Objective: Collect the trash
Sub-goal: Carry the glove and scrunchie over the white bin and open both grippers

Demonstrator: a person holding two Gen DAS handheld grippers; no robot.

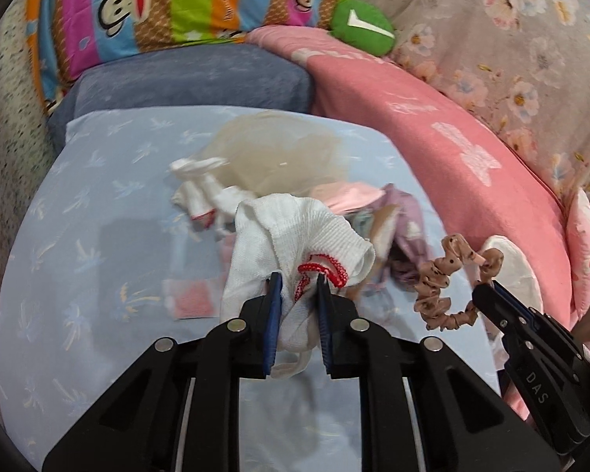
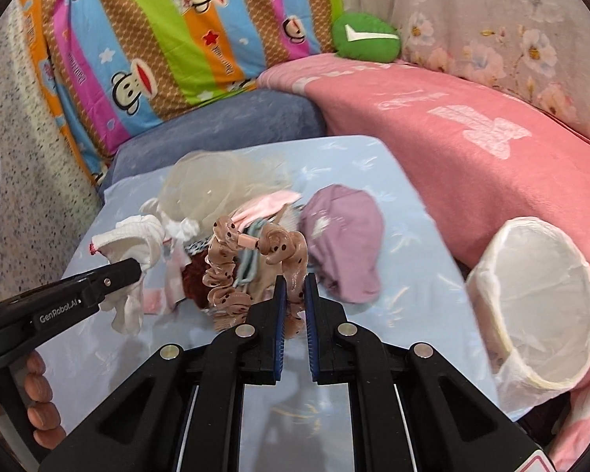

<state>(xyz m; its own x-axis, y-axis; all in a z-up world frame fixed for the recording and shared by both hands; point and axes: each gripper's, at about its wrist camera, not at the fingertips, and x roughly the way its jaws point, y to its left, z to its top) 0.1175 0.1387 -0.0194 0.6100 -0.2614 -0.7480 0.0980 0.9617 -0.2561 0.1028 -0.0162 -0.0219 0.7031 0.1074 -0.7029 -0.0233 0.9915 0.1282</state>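
Observation:
My left gripper (image 1: 298,275) is shut on a white knitted glove with a red cuff (image 1: 291,232) and holds it above the light blue pillow (image 1: 78,216). The glove also shows in the right wrist view (image 2: 131,236). My right gripper (image 2: 295,279) is shut on a tan polka-dot scrunchie (image 2: 236,271), also seen in the left wrist view (image 1: 440,279). A pile of items lies on the pillow: a translucent plastic bag (image 2: 204,188), a purple cloth (image 2: 346,228) and pink pieces (image 2: 271,204). A white-lined bin (image 2: 539,306) lies tilted at the right.
A pink blanket (image 2: 472,137) runs along the right side. A striped monkey-print pillow (image 2: 145,39), a blue-grey cushion (image 2: 224,122) and a green plush (image 2: 365,35) sit behind. A floral cover (image 1: 511,31) fills the far right.

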